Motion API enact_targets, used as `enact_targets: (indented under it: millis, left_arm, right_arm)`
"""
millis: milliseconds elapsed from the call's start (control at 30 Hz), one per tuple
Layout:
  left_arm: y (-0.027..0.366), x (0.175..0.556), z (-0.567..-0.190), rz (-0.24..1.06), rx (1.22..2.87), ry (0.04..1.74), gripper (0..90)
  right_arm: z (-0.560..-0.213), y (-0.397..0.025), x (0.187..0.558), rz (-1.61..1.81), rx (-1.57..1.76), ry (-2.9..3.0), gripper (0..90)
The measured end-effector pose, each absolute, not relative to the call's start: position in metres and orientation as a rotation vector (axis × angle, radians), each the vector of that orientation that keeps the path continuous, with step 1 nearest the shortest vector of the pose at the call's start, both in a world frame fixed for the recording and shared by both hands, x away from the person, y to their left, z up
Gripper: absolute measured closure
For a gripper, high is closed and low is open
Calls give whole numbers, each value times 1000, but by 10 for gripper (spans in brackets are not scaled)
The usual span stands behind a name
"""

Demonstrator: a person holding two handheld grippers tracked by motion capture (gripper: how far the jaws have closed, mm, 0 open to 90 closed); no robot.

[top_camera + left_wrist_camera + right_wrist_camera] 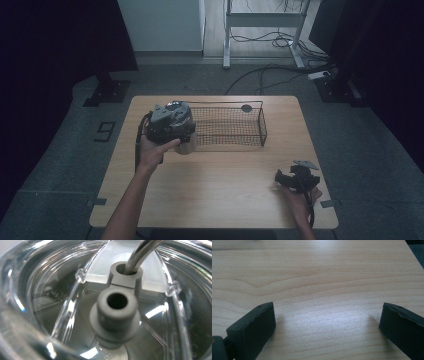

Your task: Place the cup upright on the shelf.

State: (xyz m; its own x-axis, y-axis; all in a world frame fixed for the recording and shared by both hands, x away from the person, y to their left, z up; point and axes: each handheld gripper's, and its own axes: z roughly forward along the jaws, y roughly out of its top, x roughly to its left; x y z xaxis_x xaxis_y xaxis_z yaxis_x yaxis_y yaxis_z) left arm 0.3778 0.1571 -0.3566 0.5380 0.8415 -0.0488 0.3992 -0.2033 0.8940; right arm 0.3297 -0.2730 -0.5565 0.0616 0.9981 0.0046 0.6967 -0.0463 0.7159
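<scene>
left gripper (172,125) at the wire basket's (250,142) left end, pressed close to a clear lidded cup (50,297); jaw state cannot be told. right gripper (296,179) rests near-right, jaws apart, empty. placement appears unfinished.

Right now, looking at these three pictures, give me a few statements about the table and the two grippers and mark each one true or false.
1. The right gripper has its jaws spread wide over bare wood. True.
2. The wire basket sits at the near edge of the table. False: it sits toward the far edge.
3. The left gripper is at the basket's left end. True.
4. The left gripper view looks at a wooden bowl. False: it shows a clear lid with a grey stopper.
</scene>
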Motion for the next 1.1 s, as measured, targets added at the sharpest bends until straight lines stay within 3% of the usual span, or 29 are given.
enact_targets:
  millis: [1100]
  left_arm:
    - [152,416,-349,593,1808,1101,39]
  right_arm:
    - [-557,-273,330,716,1796,1686,3]
